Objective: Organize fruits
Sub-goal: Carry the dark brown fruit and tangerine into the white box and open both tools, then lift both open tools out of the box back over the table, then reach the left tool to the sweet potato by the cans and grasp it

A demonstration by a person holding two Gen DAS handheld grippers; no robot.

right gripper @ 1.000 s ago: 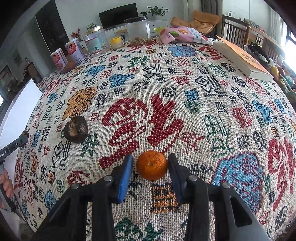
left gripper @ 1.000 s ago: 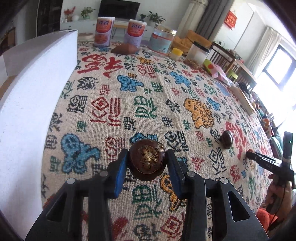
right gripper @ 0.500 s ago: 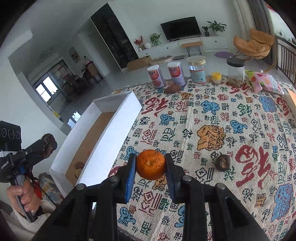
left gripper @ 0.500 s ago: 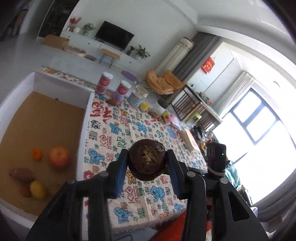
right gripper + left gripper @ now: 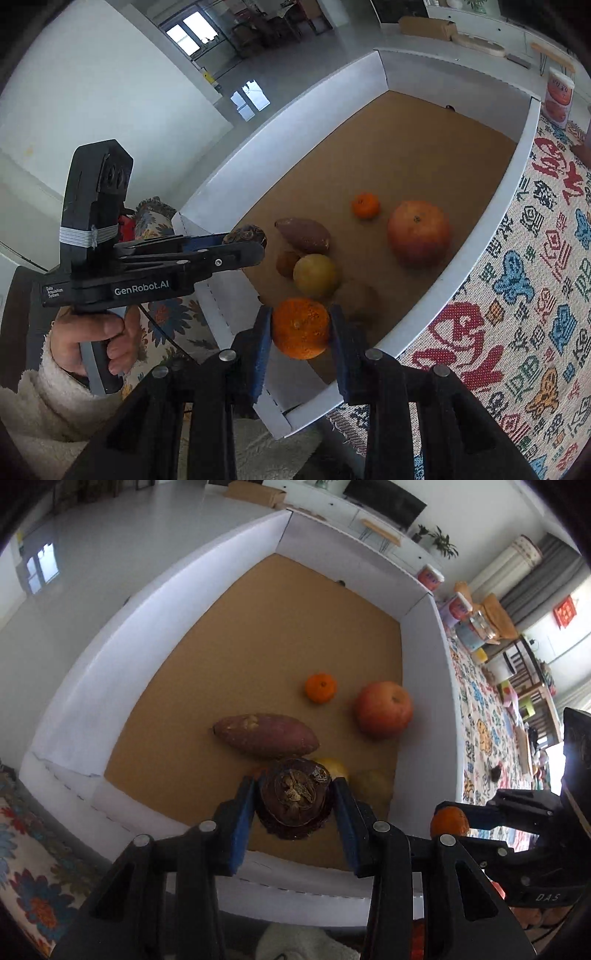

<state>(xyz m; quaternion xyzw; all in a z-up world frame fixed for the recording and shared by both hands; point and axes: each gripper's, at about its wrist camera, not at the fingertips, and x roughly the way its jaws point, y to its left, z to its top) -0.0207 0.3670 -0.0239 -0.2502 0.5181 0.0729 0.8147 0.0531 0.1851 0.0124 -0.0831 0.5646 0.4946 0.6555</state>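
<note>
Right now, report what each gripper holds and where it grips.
The left gripper pinches a dark brown fruit across its sides. The right gripper pinches an orange across its sides. Both are above the box.

A white-walled box (image 5: pixel 424 686) with a brown floor is seen. An orange mandarin (image 5: pixel 300 328), a dark brown fruit (image 5: pixel 294 797), a purplish sweet potato (image 5: pixel 266 734) and a red-orange apple (image 5: pixel 383 709) are shown. The tablecloth (image 5: pixel 535 295) is patterned in red, blue and green.
</note>
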